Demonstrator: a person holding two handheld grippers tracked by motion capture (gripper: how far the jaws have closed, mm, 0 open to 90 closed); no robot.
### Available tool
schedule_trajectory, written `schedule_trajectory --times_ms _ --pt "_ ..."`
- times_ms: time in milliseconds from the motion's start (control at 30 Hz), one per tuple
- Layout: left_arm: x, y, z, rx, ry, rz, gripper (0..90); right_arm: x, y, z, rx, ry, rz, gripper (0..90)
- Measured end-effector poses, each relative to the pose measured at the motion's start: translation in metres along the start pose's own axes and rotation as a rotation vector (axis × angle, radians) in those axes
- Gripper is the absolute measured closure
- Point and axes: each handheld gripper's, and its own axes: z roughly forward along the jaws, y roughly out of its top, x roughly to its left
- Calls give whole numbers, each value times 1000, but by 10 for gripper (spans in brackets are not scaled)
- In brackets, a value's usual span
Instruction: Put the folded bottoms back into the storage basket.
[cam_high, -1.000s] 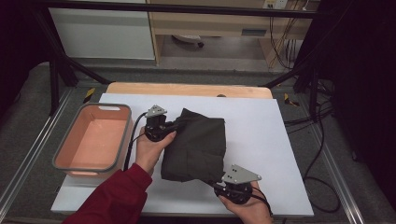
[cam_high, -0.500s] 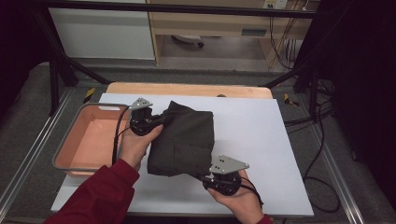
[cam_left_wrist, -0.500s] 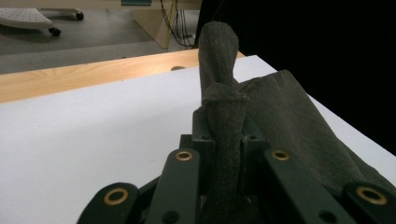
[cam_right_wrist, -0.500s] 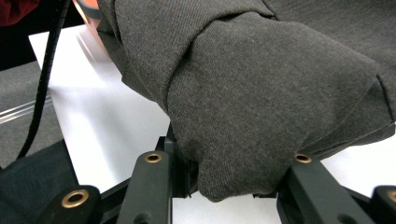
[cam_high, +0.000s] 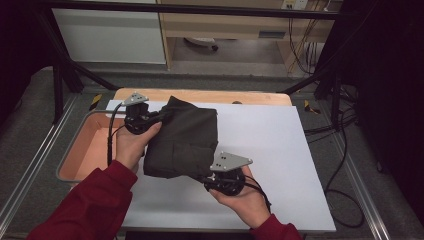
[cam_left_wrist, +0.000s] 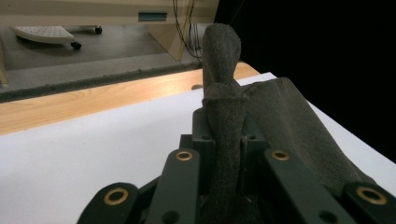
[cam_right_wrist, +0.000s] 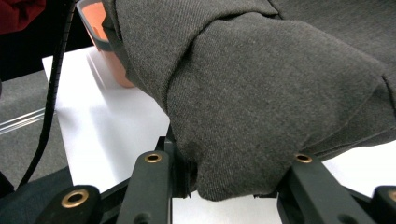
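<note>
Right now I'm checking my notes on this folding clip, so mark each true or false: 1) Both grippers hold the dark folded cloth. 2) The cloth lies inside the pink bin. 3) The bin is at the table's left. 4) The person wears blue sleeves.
1) True: the left gripper and the right gripper each clamp the dark folded cloth.
2) False: it is held over the white table, beside the pink bin.
3) True.
4) False: the sleeves are red.
</note>
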Motion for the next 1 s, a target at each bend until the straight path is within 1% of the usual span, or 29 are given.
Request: schedule_trajectory --times_ms 67,100,133,200,267,333,467,600,633,700,767,833,867,933,1000 --pt "5 2 -3 -3 10 0 812 0 5 4 3 5 -7 659" --pt "9 3 -5 -10 18 -2 811 0 9 8 -4 2 -23 660" --pt "9 3 -5 -10 18 -2 812 0 10 9 -9 1 -28 660" --pt "14 4 -9 -17 23 -14 811 0 12 15 -8 6 -32 660" --pt "18 5 -12 -19 33 -11 812 1 16 19 -5 12 -36 660" --pt "22 5 -15 -28 39 -18 812 2 19 22 -4 14 -41 660" --pt "32 8 -25 -51 54 -52 812 7 33 32 -4 21 -51 659" --pt "39 12 -34 -55 75 -48 812 9 39 38 -8 31 -54 659" --pt "41 13 -37 -57 78 -52 812 10 43 42 -12 40 -51 659" --pt "44 17 -42 -62 87 -45 812 10 45 43 -12 43 -52 659" --pt "47 19 -47 -71 94 -49 812 11 52 47 -13 46 -53 659" --pt "52 22 -53 -76 102 -53 812 13 59 49 -11 51 -64 660" --pt "54 24 -56 -79 104 -56 812 14 66 53 -10 54 -71 660" --pt "58 27 -61 -87 112 -59 812 15 69 54 -10 55 -74 660" --pt "63 30 -66 -93 118 -66 812 16 76 58 -10 60 -74 660"
